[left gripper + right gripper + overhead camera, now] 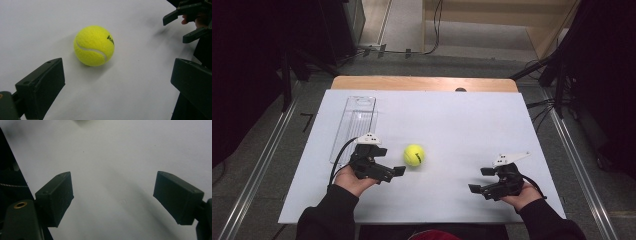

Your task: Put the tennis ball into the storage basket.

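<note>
Currently the tennis ball point(414, 155) lies just ahead of the released left gripper point(398, 171), untouched; the clear tray point(354, 125) beside it holds nothing visible.

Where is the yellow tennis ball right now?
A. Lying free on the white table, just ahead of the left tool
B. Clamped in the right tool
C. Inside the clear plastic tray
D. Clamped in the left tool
A: the tennis ball rests on the white table, beyond the open left tool, untouched.
</note>
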The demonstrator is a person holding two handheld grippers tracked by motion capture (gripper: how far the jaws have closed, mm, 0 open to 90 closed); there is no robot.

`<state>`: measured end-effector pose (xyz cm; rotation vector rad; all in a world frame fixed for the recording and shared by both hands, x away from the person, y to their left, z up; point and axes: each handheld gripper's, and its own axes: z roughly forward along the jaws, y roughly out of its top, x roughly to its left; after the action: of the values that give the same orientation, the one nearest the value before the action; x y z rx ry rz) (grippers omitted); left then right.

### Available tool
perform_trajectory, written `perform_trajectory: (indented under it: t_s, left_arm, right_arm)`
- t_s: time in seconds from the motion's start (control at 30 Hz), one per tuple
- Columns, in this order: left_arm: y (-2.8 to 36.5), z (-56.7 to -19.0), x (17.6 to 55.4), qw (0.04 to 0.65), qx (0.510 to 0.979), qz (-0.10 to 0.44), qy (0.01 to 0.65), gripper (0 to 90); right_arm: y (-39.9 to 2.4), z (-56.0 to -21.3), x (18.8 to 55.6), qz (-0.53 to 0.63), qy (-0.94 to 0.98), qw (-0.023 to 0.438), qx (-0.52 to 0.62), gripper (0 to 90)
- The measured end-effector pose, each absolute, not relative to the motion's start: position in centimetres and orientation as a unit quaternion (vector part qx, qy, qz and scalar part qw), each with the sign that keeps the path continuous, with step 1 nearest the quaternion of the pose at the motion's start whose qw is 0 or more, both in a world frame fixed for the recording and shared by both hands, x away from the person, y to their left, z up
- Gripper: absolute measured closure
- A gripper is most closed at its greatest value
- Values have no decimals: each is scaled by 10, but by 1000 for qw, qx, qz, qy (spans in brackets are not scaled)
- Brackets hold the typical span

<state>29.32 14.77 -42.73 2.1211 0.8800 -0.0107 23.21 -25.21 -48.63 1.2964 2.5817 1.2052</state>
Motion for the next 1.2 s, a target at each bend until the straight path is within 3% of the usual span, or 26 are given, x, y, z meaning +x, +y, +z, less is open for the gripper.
perform_trajectory:
  t_s: [1.2]
  left_arm:
    - [118, -423, 325, 414, 844, -2, 341, 1]
  right_arm:
    - [-252, -486, 232, 386, 826, 4, 411, 141]
